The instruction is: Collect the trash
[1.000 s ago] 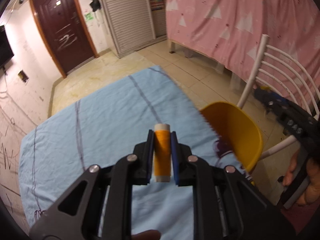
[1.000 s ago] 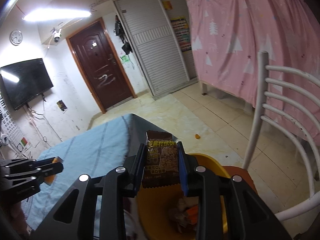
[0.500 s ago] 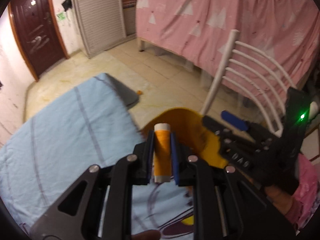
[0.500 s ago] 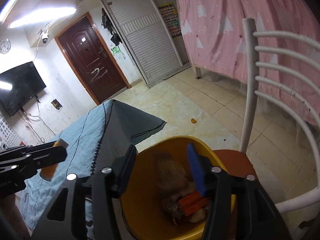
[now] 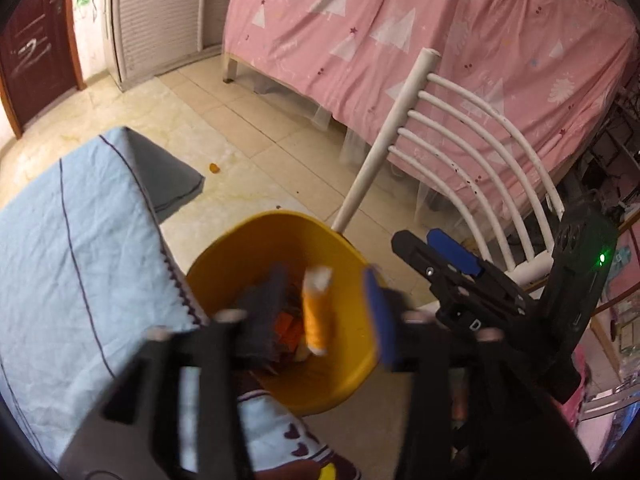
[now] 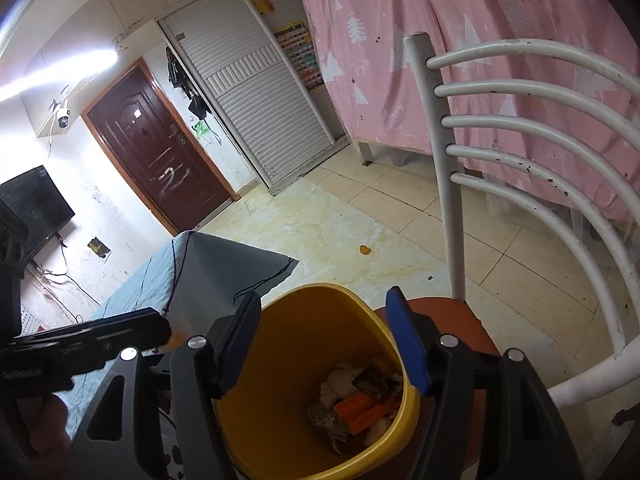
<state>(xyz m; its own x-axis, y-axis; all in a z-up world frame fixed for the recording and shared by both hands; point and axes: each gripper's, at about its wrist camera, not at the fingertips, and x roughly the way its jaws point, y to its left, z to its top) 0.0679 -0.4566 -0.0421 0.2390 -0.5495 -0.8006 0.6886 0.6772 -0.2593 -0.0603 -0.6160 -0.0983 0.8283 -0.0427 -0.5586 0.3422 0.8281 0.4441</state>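
A yellow bin (image 5: 344,344) stands on a chair seat beside the table; it also shows in the right wrist view (image 6: 304,320). My left gripper (image 5: 320,316) is open over the bin, blurred. An orange tube with a white cap (image 5: 316,312) is free between its jaws, above the trash inside. My right gripper (image 6: 326,344) is open and empty over the bin. In the bin lie an orange box (image 6: 358,410), a brown snack wrapper (image 6: 374,384) and crumpled white paper (image 6: 338,382). The right gripper also shows in the left wrist view (image 5: 456,268).
A table under a light blue cloth (image 5: 60,248) lies left of the bin. A white metal chair (image 6: 500,128) holds the bin on its reddish seat (image 6: 460,320). A pink sheet (image 5: 420,40) hangs behind. A small orange scrap (image 6: 365,249) lies on the tiled floor.
My left gripper swung right over the bin and opened, letting go of the orange tube. My right gripper opened earlier and dropped the snack wrapper, which now lies in the bin.
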